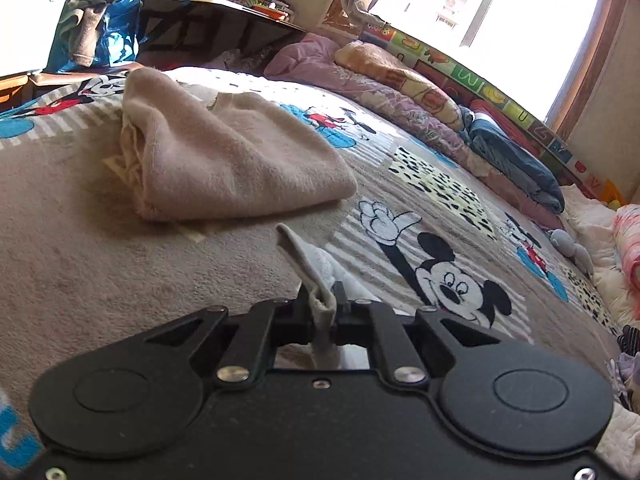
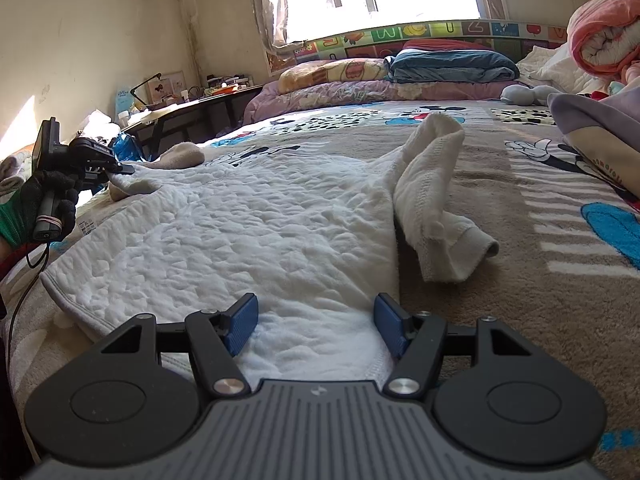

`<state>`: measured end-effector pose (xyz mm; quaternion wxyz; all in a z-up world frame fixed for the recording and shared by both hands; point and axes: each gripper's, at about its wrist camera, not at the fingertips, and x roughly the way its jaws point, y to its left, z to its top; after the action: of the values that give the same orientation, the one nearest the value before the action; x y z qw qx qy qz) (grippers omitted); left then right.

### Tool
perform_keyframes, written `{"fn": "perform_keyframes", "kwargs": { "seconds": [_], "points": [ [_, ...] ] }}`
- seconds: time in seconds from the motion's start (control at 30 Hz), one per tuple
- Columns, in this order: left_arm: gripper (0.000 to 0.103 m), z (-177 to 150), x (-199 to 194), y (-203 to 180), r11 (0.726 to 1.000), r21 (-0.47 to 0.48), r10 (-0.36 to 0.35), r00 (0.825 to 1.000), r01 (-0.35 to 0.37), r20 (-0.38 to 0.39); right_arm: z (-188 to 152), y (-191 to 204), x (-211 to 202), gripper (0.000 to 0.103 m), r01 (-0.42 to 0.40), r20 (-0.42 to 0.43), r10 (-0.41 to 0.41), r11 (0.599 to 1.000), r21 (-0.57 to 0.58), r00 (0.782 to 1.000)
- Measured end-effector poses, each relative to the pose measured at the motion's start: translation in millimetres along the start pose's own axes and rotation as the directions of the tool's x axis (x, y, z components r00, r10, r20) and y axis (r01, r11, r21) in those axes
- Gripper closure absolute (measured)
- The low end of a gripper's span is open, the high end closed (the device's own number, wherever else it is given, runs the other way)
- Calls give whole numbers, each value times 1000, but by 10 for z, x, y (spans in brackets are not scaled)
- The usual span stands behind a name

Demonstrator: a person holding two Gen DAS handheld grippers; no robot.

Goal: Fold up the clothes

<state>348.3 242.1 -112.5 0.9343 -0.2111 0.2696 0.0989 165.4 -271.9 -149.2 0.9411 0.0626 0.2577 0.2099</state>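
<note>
A white quilted sweatshirt (image 2: 248,232) lies spread flat on the Mickey Mouse blanket (image 2: 520,264). One sleeve (image 2: 432,200) is bunched up at its right side. My right gripper (image 2: 316,320) is open, its blue pads (image 2: 240,328) resting on the near part of the sweatshirt. My left gripper (image 1: 322,304) is shut on a grey-trimmed edge of the sweatshirt (image 1: 308,264). It also shows in the right wrist view (image 2: 120,168), pinching the far left corner. A folded beige sweater (image 1: 224,152) lies further off on the bed.
Folded quilts and pillows (image 2: 400,76) line the far side under the window. A dark low table (image 2: 188,112) with clutter stands at the left. A pile of clothes (image 2: 600,120) and a rolled pink blanket (image 2: 604,28) sit at the right.
</note>
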Motion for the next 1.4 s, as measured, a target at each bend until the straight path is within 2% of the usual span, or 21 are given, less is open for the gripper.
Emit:
{"fn": "perform_keyframes", "kwargs": {
  "seconds": [0.1, 0.2, 0.23, 0.33, 0.37, 0.4, 0.5, 0.57, 0.6, 0.67, 0.73, 0.77, 0.83, 0.9, 0.97, 1.0, 1.03, 1.1, 1.17, 1.33, 1.4],
  "points": [
    [97, -107, 125, -91, 987, 130, 103, 994, -99, -25, -2, -5, -3, 39, -2, 1, 2, 1000, 3, 1000],
    [95, -180, 203, -121, 973, 179, 156, 987, -148, -29, -1, -21, -4, 39, -7, 2, 7, 1000, 9, 1000],
    [93, -188, 202, -100, 974, 162, 166, 986, -159, -30, 0, -24, -5, 39, -8, 2, 8, 1000, 10, 1000],
    [74, -196, 153, -56, 972, 116, 209, 978, -205, -25, 2, -33, -5, 39, -11, 3, 11, 1000, 15, 1000],
    [61, -191, 111, -49, 968, 105, 231, 973, -228, -18, 2, -36, -5, 39, -13, 3, 13, 1000, 16, 1000],
    [55, -186, 64, -47, 963, 95, 254, 967, -252, -8, 1, -39, -6, 39, -15, 4, 15, 1000, 18, 1000],
    [61, -205, -177, -121, 935, 92, 337, 938, -343, 79, 0, -50, -10, 39, -21, 6, 21, 999, 24, 1000],
    [61, -294, -390, -296, 913, 120, 372, 915, -391, 153, -1, -57, -13, 39, -25, 8, 25, 999, 28, 1000],
    [61, -357, -462, -388, 915, 133, 356, 918, -380, 174, -1, -60, -14, 38, -27, 8, 27, 999, 30, 1000],
    [61, -514, -562, -595, 933, 179, 278, 941, -312, 191, 0, -57, -12, 37, -29, 7, 29, 999, 30, 1000],
    [61, -611, -511, -738, 954, 236, 154, 976, -187, 154, 2, -46, -7, 37, -27, 3, 27, 999, 26, 1000],
    [60, -655, -479, -802, 958, 259, 94, 987, -126, 132, 5, -31, -4, 37, -22, 0, 22, 1000, 19, 1000],
    [59, -687, -330, -826, 967, 254, 19, 998, -35, 67, 7, -4, 0, 37, -11, -4, 11, 1000, 7, 1000],
    [58, -712, -63, -755, 976, 217, 50, 995, -30, -83, 8, 21, 2, 36, -1, -9, 1, 1000, -5, 1000],
    [59, -662, -79, -668, 988, 153, 16, 996, -2, -92, 12, 34, 5, 36, 6, -14, -6, 1000, -12, 1000],
    [64, -635, -155, -671, 991, 133, 20, 996, -8, -88, 14, 38, 5, 36, 8, -15, -8, 1000, -15, 1000],
    [65, -610, -231, -671, 994, 113, 21, 996, -11, -82, 16, 32, 6, 36, 7, -16, -7, 1000, -14, 1000],
    [64, -628, -425, -627, 998, 54, -20, 998, 24, -57, 20, 10, 8, 36, 1, -16, -1, 1000, -3, 1000],
    [64, -662, -575, -583, 999, -10, -49, 996, 48, -68, 23, -9, 3, 36, -4, -15, 5, 1000, 8, 1000],
    [64, -913, -929, -747, 994, -52, -99, 991, 95, -88, 37, -11, -77, 36, 1, -27, 0, 999, 47, 1000],
    [64, -1014, -1099, -843, 989, -56, -140, 986, 136, -89, 24, -45, -195, 31, 36, -4, -36, 993, 109, 999]
  ]
}}
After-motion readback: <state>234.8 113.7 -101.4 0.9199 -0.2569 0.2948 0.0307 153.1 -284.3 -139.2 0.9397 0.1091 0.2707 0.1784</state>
